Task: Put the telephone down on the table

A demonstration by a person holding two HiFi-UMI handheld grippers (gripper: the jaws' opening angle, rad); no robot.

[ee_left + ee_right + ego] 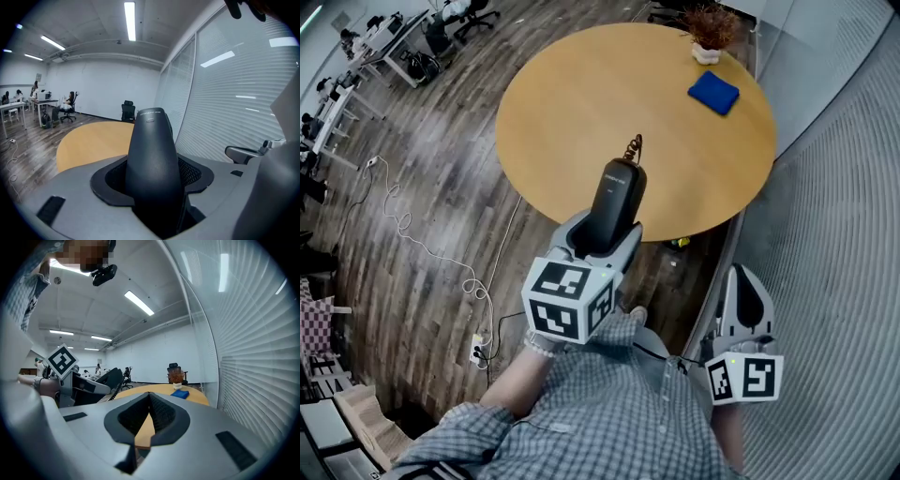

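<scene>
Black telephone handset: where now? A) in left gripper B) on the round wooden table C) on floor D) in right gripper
A: the left gripper has its fingers clamped on the black telephone handset, which is not resting on the round wooden table.

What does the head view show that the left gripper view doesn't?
Only the head view: the blue cloth and the plant on the table. Only the left gripper view: the ceiling lights and a black chair beyond the table. Both: the phone clamped in the left gripper, and the table.
</scene>
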